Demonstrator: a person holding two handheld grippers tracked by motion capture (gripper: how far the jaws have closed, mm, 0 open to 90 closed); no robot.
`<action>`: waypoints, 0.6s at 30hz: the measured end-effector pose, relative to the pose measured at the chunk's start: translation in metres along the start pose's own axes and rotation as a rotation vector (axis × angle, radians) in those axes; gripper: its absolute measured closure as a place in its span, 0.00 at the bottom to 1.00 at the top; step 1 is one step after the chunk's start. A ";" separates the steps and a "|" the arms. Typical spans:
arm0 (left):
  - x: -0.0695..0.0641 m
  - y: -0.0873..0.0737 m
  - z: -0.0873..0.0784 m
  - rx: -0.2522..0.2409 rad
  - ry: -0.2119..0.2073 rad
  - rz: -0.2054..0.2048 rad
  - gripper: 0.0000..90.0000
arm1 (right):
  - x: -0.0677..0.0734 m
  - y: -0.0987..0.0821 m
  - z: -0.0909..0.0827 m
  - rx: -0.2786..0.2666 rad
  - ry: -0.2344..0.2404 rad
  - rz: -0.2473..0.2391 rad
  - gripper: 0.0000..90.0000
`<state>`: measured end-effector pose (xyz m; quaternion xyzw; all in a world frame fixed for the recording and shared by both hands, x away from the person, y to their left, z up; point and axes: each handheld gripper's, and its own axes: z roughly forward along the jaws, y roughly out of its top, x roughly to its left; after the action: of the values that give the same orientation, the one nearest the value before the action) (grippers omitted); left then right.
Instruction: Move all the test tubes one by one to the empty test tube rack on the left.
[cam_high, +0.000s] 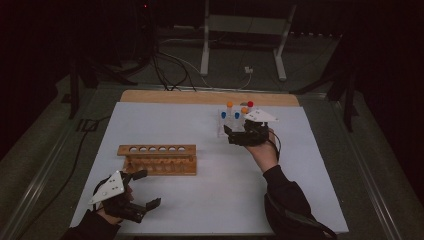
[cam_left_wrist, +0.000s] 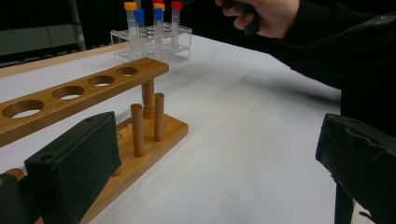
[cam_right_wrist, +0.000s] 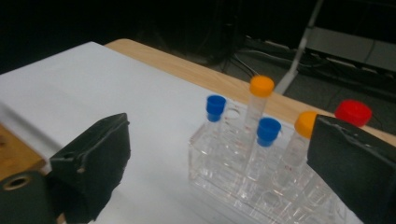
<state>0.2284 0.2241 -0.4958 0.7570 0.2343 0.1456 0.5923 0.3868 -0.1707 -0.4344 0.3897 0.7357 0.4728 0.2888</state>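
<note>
Two racks on the white sheet (cam_high: 165, 200). Largest, the wooden rack (cam_high: 157, 159), stands left of middle, toward the near edge, all holes empty. The clear plastic rack (cam_right_wrist: 243, 186) sits near the far edge, right of middle, holding five capped tubes: two orange, two blue, one red.

My right gripper (cam_high: 243, 134) hangs just before the clear rack, jaws spread wide, nothing between them. My left gripper (cam_high: 141, 190) rests by the near left corner, jaws likewise wide apart, empty, beside the wooden rack.

Nearest tube to my right jaws: the blue-capped tube (cam_right_wrist: 266, 140). Judgement: light, stiff, smooth-walled plastic, likely slippery; the light rack may lift with it. Grip just under the cap, squeeze gently, draw straight up.

No legible labels or writing on tubes or racks.
</note>
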 end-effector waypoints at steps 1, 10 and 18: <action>0.000 0.000 0.000 0.001 0.000 0.000 0.01 | -0.002 -0.004 0.005 0.013 -0.012 0.014 0.12; -0.001 0.000 0.001 0.002 -0.004 0.000 0.01 | -0.005 -0.013 0.021 0.065 -0.088 0.043 0.40; -0.001 0.000 0.000 0.003 -0.004 -0.001 0.01 | -0.010 -0.015 0.036 0.147 -0.132 0.092 0.60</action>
<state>0.2280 0.2233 -0.4958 0.7581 0.2335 0.1435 0.5918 0.4162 -0.1659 -0.4614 0.4736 0.7291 0.4035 0.2851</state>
